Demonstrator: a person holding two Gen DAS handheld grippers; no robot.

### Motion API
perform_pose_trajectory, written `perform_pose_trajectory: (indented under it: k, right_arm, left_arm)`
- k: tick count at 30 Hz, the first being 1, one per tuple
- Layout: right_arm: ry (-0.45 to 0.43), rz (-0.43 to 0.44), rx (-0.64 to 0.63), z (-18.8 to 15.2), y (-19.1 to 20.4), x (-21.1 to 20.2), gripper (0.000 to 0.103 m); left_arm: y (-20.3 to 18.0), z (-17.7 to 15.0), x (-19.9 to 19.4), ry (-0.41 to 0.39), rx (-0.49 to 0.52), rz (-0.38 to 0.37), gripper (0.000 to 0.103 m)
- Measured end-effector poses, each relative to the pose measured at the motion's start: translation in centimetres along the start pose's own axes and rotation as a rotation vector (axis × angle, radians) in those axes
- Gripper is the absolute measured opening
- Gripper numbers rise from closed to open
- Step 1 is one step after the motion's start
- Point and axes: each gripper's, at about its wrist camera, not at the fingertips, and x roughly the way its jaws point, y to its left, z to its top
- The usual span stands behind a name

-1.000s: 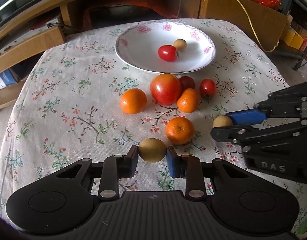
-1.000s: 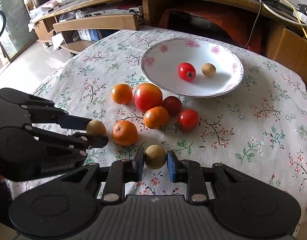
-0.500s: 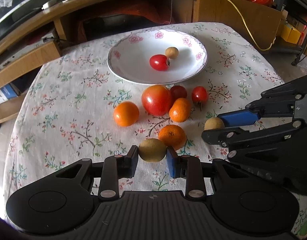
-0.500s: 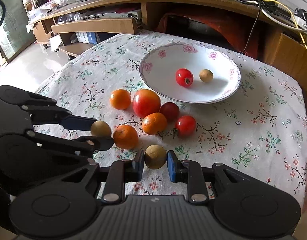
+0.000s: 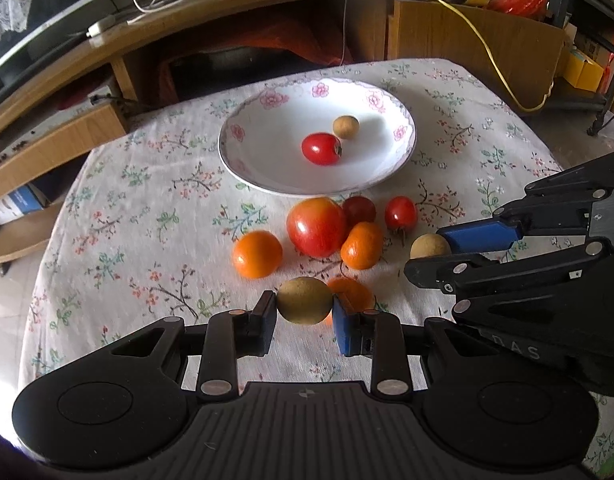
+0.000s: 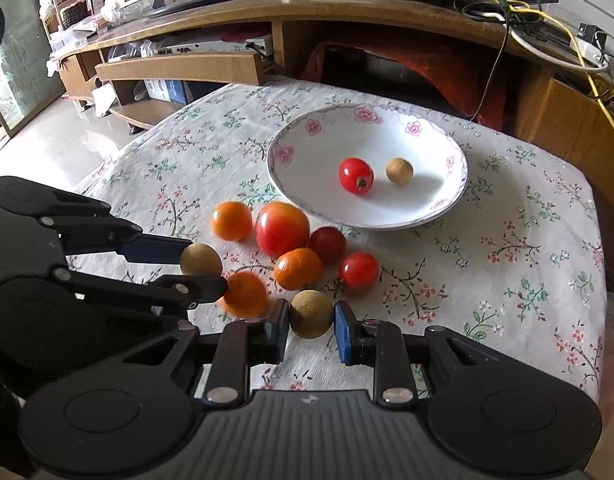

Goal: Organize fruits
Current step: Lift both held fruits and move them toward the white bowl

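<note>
Left wrist view first: my left gripper is pinching a small brown fruit between its two pads, held up off the flowery tablecloth. Off to the right my right gripper is poking into frame, clamping a second brown fruit the same way. Past them the loose pile is sitting on the cloth: a big tomato, three oranges, and a couple of small tomatoes bunched just beside the plate. The plate is holding one small red tomato and one brown fruit, close together but not touching.

Right wrist view: the right gripper is squeezing its brown fruit snugly, jaws narrow around it. The left gripper is coming in from the left side with its own brown fruit gripped at the tips. The nearest orange is looking blurry. The plate is sitting further back with the same tomato and brown fruit in it.
</note>
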Motion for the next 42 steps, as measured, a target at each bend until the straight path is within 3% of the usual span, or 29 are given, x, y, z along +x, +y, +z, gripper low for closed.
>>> perform_pose_trajectory:
  k: [42]
  right_arm:
    - [-0.088, -0.067, 0.038, 4.1, -2.5, 0.3, 0.027]
  left_arm:
    - [0.1, 5.1, 0.9, -0.080, 0.048, 0.068, 0.036]
